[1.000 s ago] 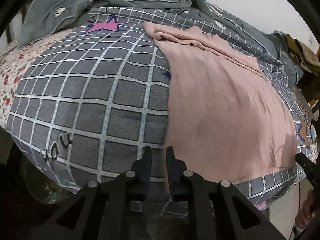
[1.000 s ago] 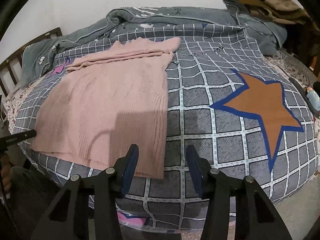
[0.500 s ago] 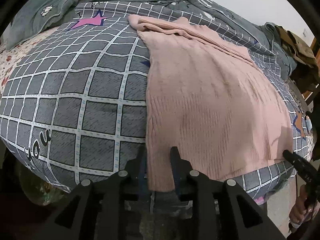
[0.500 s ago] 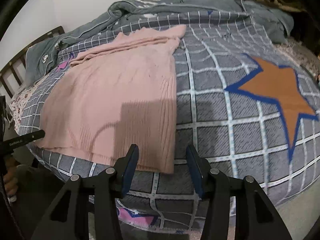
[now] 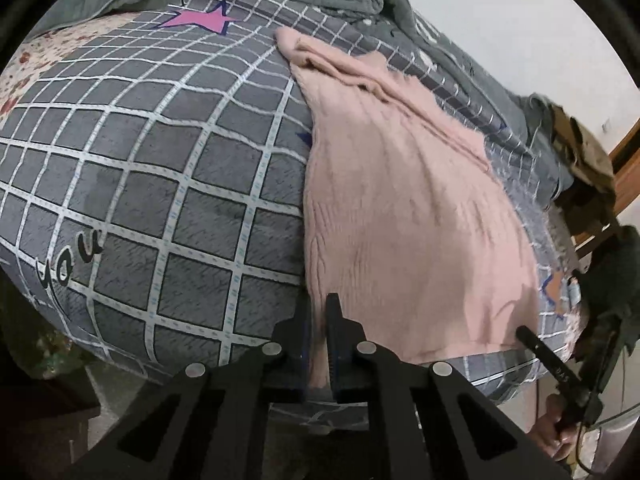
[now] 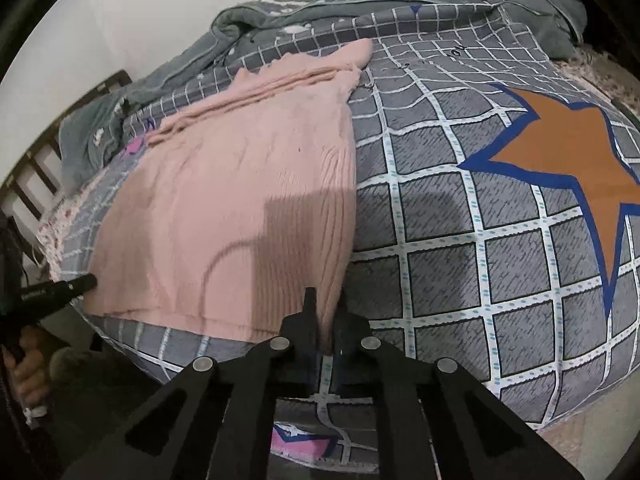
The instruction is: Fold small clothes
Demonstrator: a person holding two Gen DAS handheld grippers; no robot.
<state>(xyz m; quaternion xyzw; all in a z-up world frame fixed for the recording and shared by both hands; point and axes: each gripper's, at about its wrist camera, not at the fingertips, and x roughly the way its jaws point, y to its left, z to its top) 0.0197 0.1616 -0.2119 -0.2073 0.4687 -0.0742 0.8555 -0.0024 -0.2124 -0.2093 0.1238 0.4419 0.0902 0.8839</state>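
Pink knit sweater (image 5: 408, 216) is spread flat on the grey checked bedspread (image 5: 160, 184); in the left wrist view its near hem corner is clamped by the left gripper (image 5: 319, 320). In the right wrist view, the opposite hem corner is pinched by the right gripper (image 6: 325, 312), beside an orange star (image 6: 568, 160)

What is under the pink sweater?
The pink sweater lies on the grey checked bedcover, which shows all around it. Anything beneath the sweater itself is covered, so I cannot tell.
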